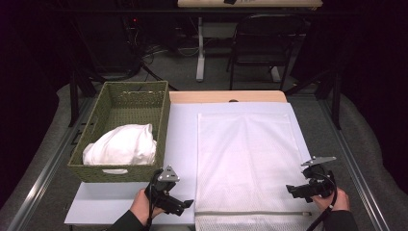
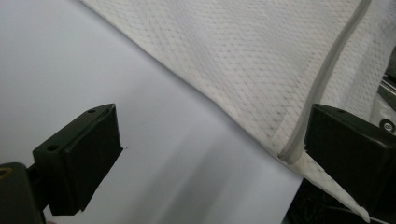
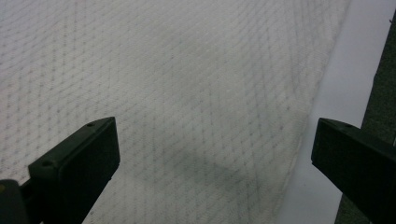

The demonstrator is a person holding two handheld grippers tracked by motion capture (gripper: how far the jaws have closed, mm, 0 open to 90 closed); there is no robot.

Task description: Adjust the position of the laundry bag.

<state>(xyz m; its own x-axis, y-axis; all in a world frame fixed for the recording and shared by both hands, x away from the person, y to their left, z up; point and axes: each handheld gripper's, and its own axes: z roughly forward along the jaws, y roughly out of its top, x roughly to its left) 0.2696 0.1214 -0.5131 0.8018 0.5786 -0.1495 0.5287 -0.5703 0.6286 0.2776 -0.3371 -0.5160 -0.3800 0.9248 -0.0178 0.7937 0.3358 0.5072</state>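
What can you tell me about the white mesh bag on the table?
The white mesh bag looks like thin netted fabric, rectangular, lying flat and seemingly empty on the pale table cover. A grey zipper crosses it near the person's edge and appears closed. It lies right of the woven green basket, apart from it. The open left gripper and right gripper flank its near corners.

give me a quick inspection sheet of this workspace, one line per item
surface: pale table top, bare left of the bag
job's things: white mesh laundry bag lies flat, zip along its near edge; white cloth bundled in the woven basket at the table's left
clutter: nothing seen
grippers: left gripper open at the bag's near left corner; right gripper open at its right edge; neither holds anything
cables: black cable loops from the right gripper
surroundings: chair and desk leg beyond, dark room
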